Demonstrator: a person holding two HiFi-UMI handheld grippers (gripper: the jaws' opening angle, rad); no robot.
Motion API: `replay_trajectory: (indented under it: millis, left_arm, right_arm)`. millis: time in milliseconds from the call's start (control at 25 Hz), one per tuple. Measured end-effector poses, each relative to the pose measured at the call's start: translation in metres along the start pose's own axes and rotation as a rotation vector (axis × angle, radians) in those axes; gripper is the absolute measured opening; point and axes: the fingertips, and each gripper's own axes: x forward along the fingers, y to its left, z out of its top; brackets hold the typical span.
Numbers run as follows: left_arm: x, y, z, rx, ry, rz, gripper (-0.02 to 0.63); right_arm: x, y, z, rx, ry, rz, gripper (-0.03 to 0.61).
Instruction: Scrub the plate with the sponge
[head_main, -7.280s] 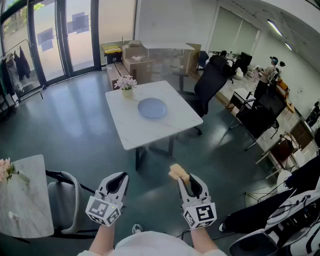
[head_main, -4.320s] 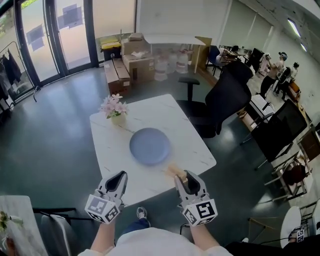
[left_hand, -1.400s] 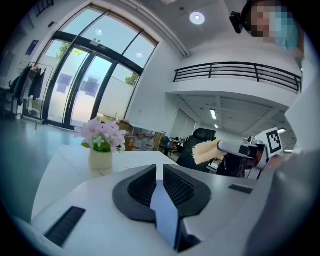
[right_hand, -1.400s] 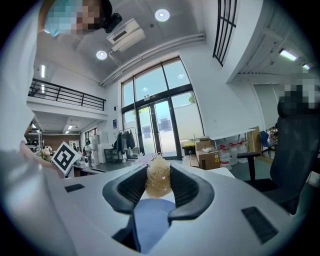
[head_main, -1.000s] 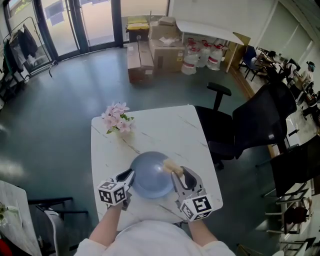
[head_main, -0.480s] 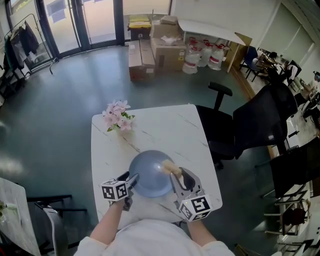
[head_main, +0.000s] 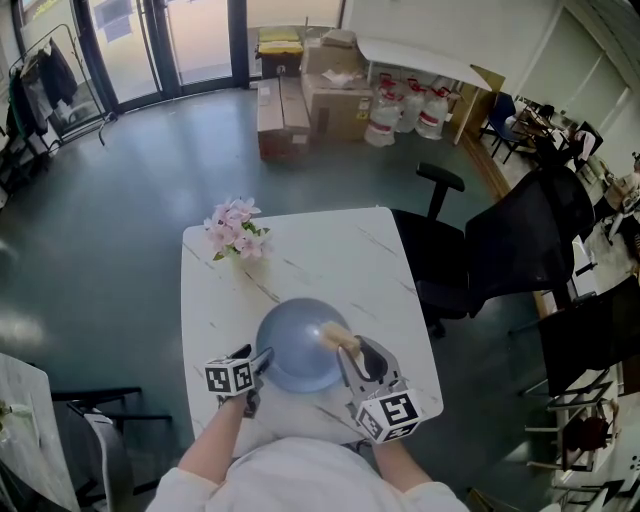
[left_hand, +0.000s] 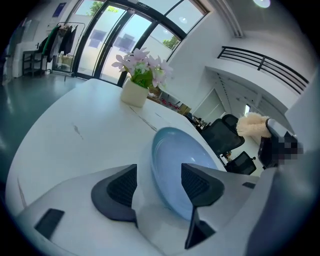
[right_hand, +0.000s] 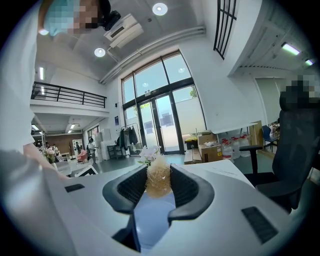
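A round blue plate (head_main: 295, 345) lies on the white marble table (head_main: 330, 250), near its front edge. My left gripper (head_main: 256, 362) is at the plate's near-left rim. In the left gripper view the plate (left_hand: 182, 167) has its rim between the left gripper's (left_hand: 157, 186) jaws, which are opening, and the pads stand clear of it. My right gripper (head_main: 346, 349) is shut on a tan fibrous sponge (head_main: 336, 334) over the plate's right part. In the right gripper view the sponge (right_hand: 159, 179) sits clamped between the right gripper's (right_hand: 159, 189) pads, with the plate (right_hand: 152, 220) below.
A small white pot of pink flowers (head_main: 235, 228) stands at the table's far left corner, shown closer as the flowers (left_hand: 142, 74). A black office chair (head_main: 505, 240) is right of the table. Cardboard boxes (head_main: 320, 95) and water jugs (head_main: 405, 115) line the far wall.
My left gripper has drifted slightly back toward me at the plate's left rim. The right gripper with the sponge has barely moved over the plate's right side.
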Motion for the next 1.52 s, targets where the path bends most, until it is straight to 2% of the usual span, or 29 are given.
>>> replay_trajectory:
  millis: [120, 360, 440, 520, 600, 680, 840, 1040, 1280, 1520]
  left_arm:
    - [0.006, 0.006, -0.004, -0.009, 0.009, -0.003, 0.268]
    - [0.011, 0.010, -0.005, 0.067, 0.053, 0.020, 0.267]
    - [0.012, 0.005, -0.008, 0.101, 0.076, -0.012, 0.264]
    - [0.015, -0.003, -0.009, 0.134, 0.096, -0.042, 0.229]
    - [0.016, -0.001, -0.008, 0.153, 0.095, -0.015, 0.167]
    - [0.016, 0.003, -0.006, 0.139, 0.077, 0.009, 0.115]
    - [0.016, 0.005, -0.001, 0.112, 0.053, 0.027, 0.097]
    - [0.017, 0.015, -0.001, 0.024, 0.046, 0.043, 0.064]
    - [0.012, 0.007, 0.003, -0.042, 0.027, 0.013, 0.043]
    - [0.005, -0.002, 0.014, -0.134, -0.060, -0.040, 0.044]
  right_arm:
    - [0.000, -0.002, -0.002, 0.001, 0.006, -0.004, 0.143]
    - [0.002, -0.001, -0.005, 0.004, 0.011, -0.002, 0.143]
    - [0.002, 0.000, -0.005, 0.005, 0.015, -0.004, 0.143]
    - [0.003, 0.000, -0.005, 0.005, 0.017, -0.002, 0.143]
    - [0.003, 0.000, -0.005, 0.007, 0.016, 0.000, 0.143]
    - [0.001, -0.001, -0.005, 0.007, 0.016, -0.002, 0.143]
    - [-0.001, -0.003, -0.005, 0.005, 0.018, -0.009, 0.143]
    - [0.000, -0.002, -0.006, 0.003, 0.022, -0.009, 0.143]
    - [0.000, 0.001, -0.002, -0.001, 0.020, -0.009, 0.143]
    - [-0.001, 0.004, -0.004, -0.004, 0.012, 0.000, 0.143]
